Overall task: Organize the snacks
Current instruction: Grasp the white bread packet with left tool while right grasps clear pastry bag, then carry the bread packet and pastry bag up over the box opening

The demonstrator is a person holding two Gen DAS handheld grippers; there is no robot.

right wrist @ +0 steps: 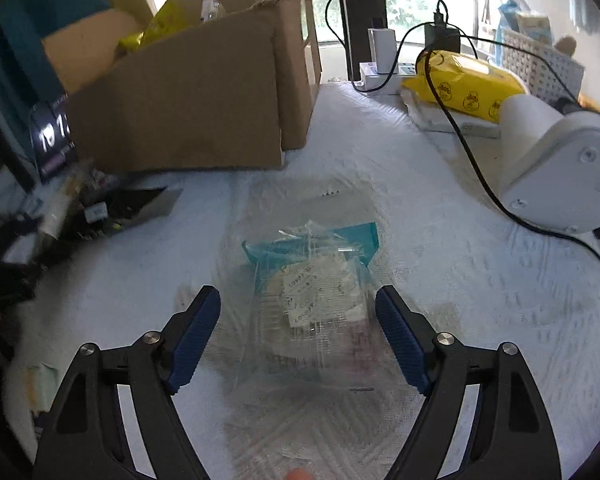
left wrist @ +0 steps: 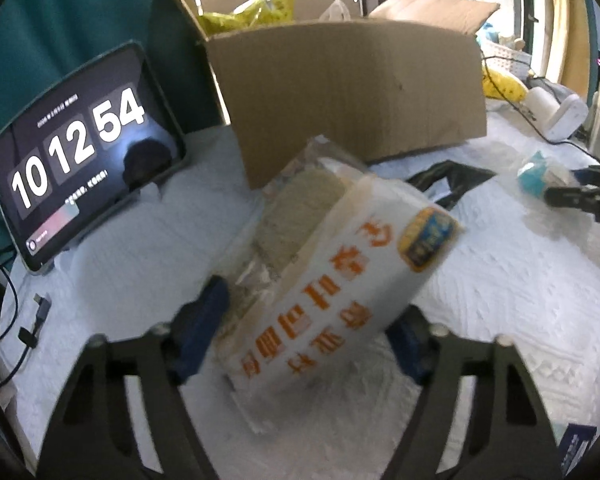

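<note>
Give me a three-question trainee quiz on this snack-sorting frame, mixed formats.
1. True or false: the left claw has the white packet with orange lettering between its blue pads.
2. What lies between the right claw's open fingers? A) yellow bag B) clear plastic packet with a teal edge C) tablet
3. What already sits inside the open brown cardboard box?

Key: 1 true. 2 B, the clear packet. 3 a crinkled yellow bag.

There is one open cardboard box, one tablet clock, two snack packs on the cloth (one white, one clear) and two grippers.
</note>
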